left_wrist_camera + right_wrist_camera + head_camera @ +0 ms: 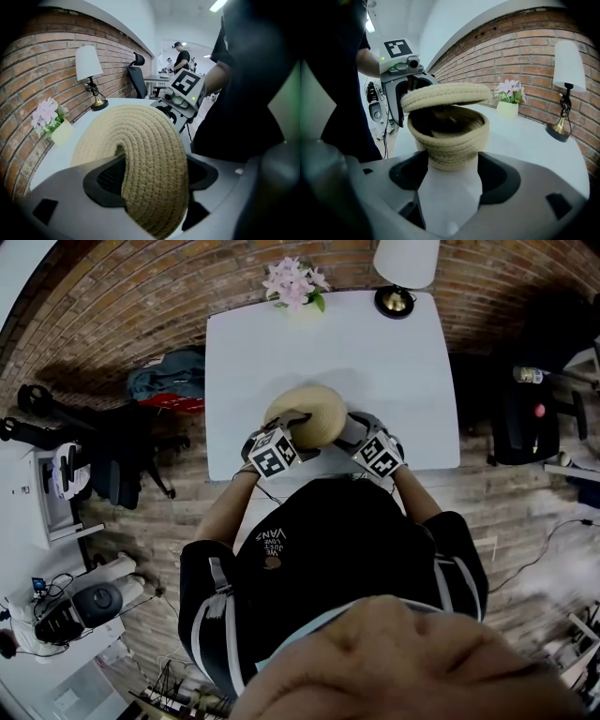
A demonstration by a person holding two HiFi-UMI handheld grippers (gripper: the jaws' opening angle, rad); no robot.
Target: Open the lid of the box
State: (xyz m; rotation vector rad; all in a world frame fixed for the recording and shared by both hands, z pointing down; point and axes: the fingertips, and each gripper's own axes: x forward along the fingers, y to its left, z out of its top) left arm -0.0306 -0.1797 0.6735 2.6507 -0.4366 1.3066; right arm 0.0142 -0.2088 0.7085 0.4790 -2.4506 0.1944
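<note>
The person wears a black short-sleeved T-shirt point(356, 531) with a small pale print point(273, 542) on the chest and pale stripes point(217, 606) down the sleeves and sides. The left gripper point(292, 420) and right gripper point(349, 430) each have a smooth grey moulded housing point(61, 197) and black recessed pads point(107, 180). Each also carries a cube point(273, 452) with black-and-white square markers.

White desk point(412, 399), potted pink flowers point(295, 282) at its far edge, white-shaded lamp point(403, 268) at its far right corner, backpack point(169, 381) beyond its left edge.
</note>
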